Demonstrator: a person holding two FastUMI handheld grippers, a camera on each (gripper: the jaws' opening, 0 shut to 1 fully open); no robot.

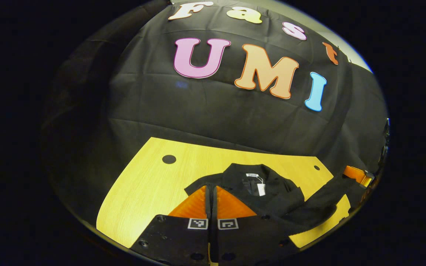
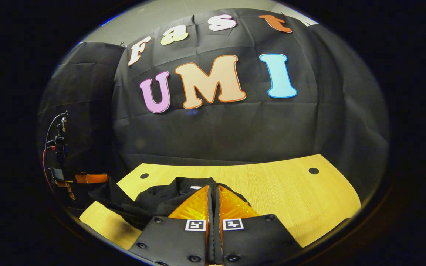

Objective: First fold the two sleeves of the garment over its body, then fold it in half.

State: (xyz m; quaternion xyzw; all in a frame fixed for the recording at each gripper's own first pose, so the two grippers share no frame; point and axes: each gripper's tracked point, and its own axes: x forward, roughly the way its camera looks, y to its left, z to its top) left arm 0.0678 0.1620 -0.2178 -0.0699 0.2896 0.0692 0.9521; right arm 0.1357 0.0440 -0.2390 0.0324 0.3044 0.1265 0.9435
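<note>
Black jacket [image 1: 261,188] lies collar-away on the wooden table [image 1: 142,184], just ahead of both grippers. Left gripper [image 1: 210,192] and right gripper [image 2: 213,190] each have fingers pressed together; whether cloth is pinched, I cannot tell. One sleeve [image 1: 320,207] stretches toward the right gripper's side, so that hand is nearer to it.

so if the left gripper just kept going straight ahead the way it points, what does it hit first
Most likely the black garment on the wooden table. The left gripper has its fingers together and points at the garment's near shoulder edge. Depth is hard to judge, so it may already be touching the cloth.
</note>
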